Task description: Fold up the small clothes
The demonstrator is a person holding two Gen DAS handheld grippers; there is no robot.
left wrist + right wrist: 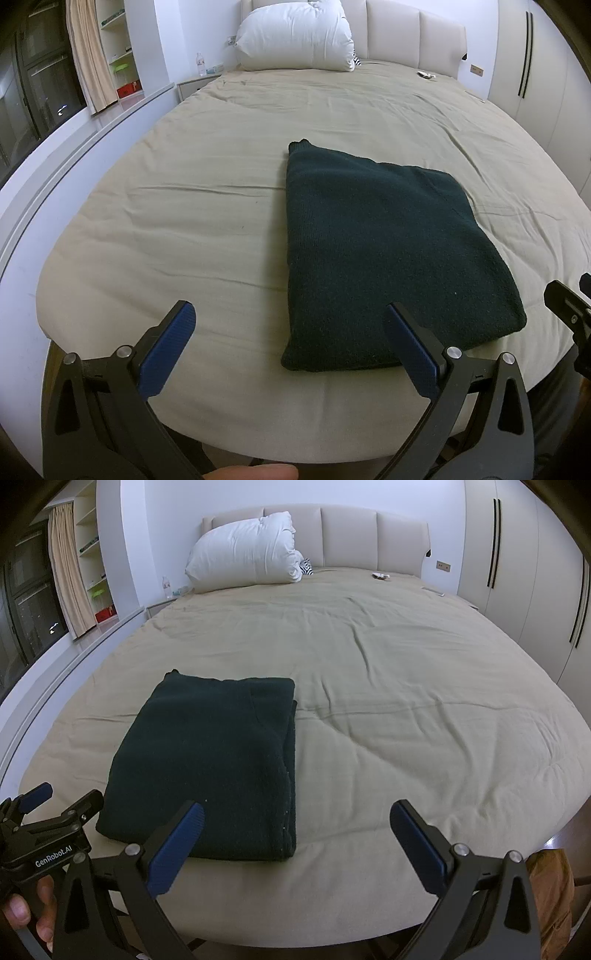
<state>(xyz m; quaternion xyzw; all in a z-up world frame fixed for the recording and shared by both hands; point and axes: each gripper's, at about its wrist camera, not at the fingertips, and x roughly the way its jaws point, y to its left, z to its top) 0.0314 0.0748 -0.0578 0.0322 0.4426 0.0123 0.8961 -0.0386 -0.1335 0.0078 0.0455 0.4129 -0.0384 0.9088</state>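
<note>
Left gripper (291,314) w/ blue-padded black fingers is spread wide, holding nothing, at the near edge of the beige-sheeted bed (184,206); the folded dark green knit garment (373,251) lies flat just ahead, towards its right finger, whose tip overlaps the near hem in view; contact can't be told. Right gripper (295,812) is equally wide apart, empty; garment sits ahead-left of it, near corner behind its left finger. Bare sheet stretches ahead and right of the right gripper, up to a white pillow (243,550) by the headboard.
</note>
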